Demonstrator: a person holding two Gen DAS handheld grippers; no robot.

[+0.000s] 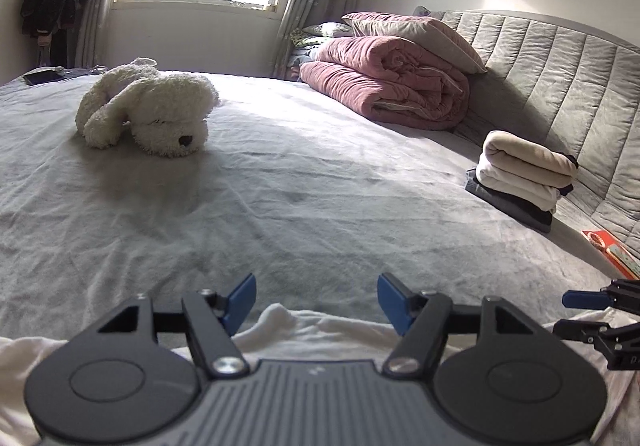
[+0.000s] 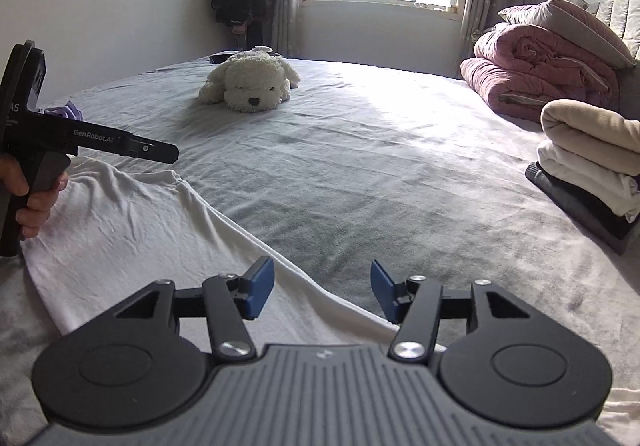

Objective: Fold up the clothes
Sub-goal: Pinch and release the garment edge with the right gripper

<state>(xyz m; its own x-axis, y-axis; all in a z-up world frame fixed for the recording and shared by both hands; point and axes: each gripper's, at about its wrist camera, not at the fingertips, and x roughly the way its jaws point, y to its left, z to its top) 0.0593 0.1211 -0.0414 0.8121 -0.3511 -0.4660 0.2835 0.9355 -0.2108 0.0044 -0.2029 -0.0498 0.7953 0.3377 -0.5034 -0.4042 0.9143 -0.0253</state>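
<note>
- Both my tongs released — L gripper (image 1: 316, 300), R gripper (image 2: 322, 288), nothing between the pads.
- White shirt (image 2: 132, 214) spread on bed (image 2: 360, 166), near edge, under both.
- Folded stack (image 2: 592, 170) by headboard — some done; shirt lies unfolded.

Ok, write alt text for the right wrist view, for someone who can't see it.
The open right claw hovers over the edge of a white garment spread on a grey bed. At left, a hand holds the left claw's handle over the garment. A plush dog, pink quilt and folded clothes stack lie beyond.
</note>
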